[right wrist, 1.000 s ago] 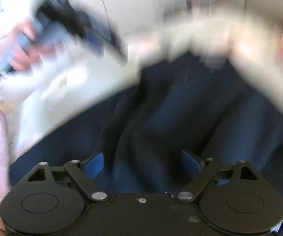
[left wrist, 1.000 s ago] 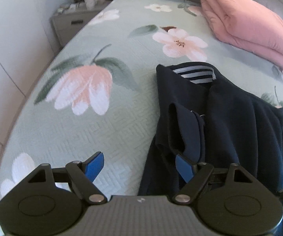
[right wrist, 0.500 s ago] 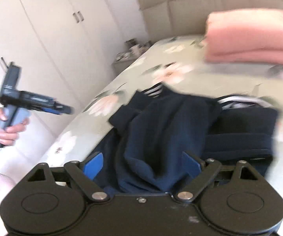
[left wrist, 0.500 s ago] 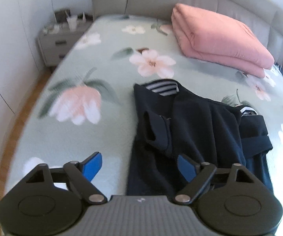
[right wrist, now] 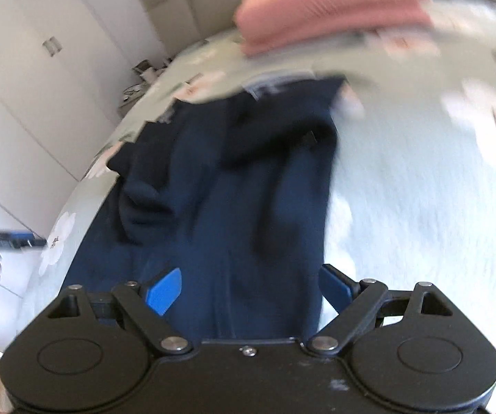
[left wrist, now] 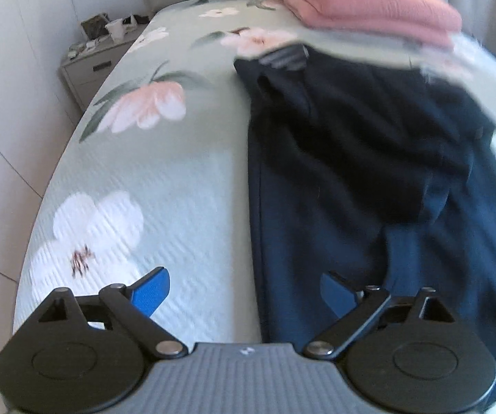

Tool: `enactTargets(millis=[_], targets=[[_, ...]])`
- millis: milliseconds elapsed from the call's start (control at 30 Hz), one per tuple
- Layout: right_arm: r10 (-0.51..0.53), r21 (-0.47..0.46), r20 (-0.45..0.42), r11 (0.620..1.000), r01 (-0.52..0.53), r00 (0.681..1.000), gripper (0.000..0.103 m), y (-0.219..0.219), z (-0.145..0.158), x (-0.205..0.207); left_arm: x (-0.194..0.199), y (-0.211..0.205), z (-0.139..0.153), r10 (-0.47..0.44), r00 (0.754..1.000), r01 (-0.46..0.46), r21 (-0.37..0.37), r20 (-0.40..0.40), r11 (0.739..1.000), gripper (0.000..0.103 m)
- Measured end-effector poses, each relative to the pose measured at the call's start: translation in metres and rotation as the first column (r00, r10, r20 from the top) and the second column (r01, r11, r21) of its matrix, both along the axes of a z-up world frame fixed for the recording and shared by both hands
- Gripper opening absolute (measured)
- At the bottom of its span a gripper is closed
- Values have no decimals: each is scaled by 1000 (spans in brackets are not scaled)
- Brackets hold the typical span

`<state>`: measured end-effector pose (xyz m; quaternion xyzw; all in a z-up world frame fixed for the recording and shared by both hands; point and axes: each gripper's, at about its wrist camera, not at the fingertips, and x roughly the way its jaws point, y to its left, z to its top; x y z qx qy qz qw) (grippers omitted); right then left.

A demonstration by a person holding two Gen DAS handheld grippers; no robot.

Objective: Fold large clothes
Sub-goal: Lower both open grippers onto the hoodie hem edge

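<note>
A large navy garment [left wrist: 351, 158] lies lengthwise on the floral bed, its sleeves folded onto the body and a striped collar [left wrist: 284, 57] at the far end. My left gripper [left wrist: 244, 291] hovers over its near left edge; its jaws are opening and nothing is pressed between the blue pads. In the right wrist view the same navy garment [right wrist: 234, 186] runs away from me, and my right gripper [right wrist: 249, 288] stands open above its near right edge, holding nothing. The left gripper [right wrist: 10, 239] appears there, blurred, at the far left in a hand.
A folded pink quilt [left wrist: 368, 3] lies at the head of the bed [left wrist: 165, 179] against the padded headboard. A bedside table [left wrist: 92, 65] with small items stands at the far left corner. White wardrobe doors [right wrist: 23, 79] line the left side.
Both grippers have pulled back toward the foot of the bed, so more of the garment shows. The left jaws have widened. The right view has rolled and swung rightward.
</note>
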<state>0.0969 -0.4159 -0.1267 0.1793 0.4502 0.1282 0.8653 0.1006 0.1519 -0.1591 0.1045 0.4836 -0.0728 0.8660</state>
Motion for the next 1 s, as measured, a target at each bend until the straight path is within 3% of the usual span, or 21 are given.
enactTargets(millis=[133,167,267,333,600,733,800,900,1000], targets=[[-36,23,-49,999,37,998,102,-6,-33,-34,-27,-25,-40,-94,996,94,108,-4,990,95],[-40,30,-73,999,43,997,102,-5,-43,-40,-31,-27,-47,-89,996,90,101,-12,991,95],[-34,48,-121,998,40,992,103,2,-65,-54,-27,-12,-63,21,995,-24,-25,-94,999,93],[-27,22,-76,999,29,997,103,10,-65,-65,-26,-1,-69,82,989,-94,-89,-124,992,94],[-27,81,-103,996,36,994,103,8,-63,-72,-43,8,-67,118,986,-132,-115,-122,985,94],[15,57,-104,998,-10,994,103,15,-63,-80,-54,16,-66,119,980,-144,-153,-157,978,95],[23,56,-99,998,-17,995,103,16,-64,-85,-62,19,-65,102,982,-127,-157,-157,979,90],[8,67,-68,998,-3,998,103,16,-68,-90,-79,15,-66,48,990,-62,-106,-129,992,79],[-17,72,-25,997,18,1000,103,17,-71,-95,-96,15,-64,-3,990,-19,-155,-144,988,67]])
